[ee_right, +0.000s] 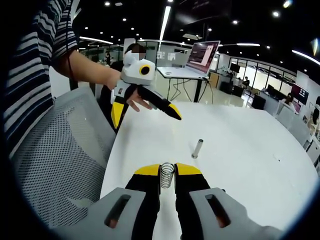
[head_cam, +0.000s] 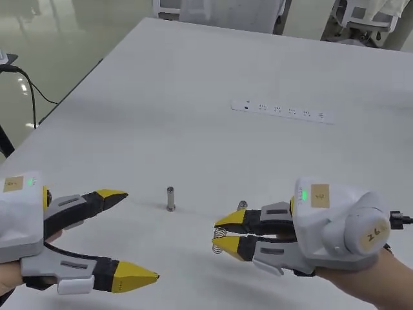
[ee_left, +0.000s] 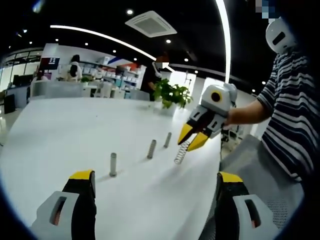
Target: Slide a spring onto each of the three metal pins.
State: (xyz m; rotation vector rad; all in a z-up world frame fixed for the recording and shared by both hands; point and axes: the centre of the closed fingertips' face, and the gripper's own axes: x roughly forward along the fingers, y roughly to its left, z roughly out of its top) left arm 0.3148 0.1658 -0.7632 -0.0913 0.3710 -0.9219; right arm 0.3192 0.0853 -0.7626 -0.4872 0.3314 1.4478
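My right gripper (head_cam: 226,233) is shut on a small metal spring (head_cam: 217,246), holding it just above the white table (head_cam: 193,116). The spring (ee_right: 167,175) sits between that gripper's yellow tips, and it hangs from them in the left gripper view (ee_left: 181,151). A bare metal pin (head_cam: 170,198) stands upright left of it. A second pin (head_cam: 242,205) peeks out behind the right gripper. Three pins show in a row: the near one (ee_left: 113,164), the middle one (ee_left: 151,149), the far one (ee_left: 167,139). My left gripper (head_cam: 126,236) is open and holds nothing, left of the pins.
A white power strip (head_cam: 282,110) lies farther back on the table. A grey mesh chair (ee_right: 55,150) stands by the table's near edge, beside the person in a striped shirt (ee_left: 292,115). Chairs (head_cam: 361,19) stand past the far edge.
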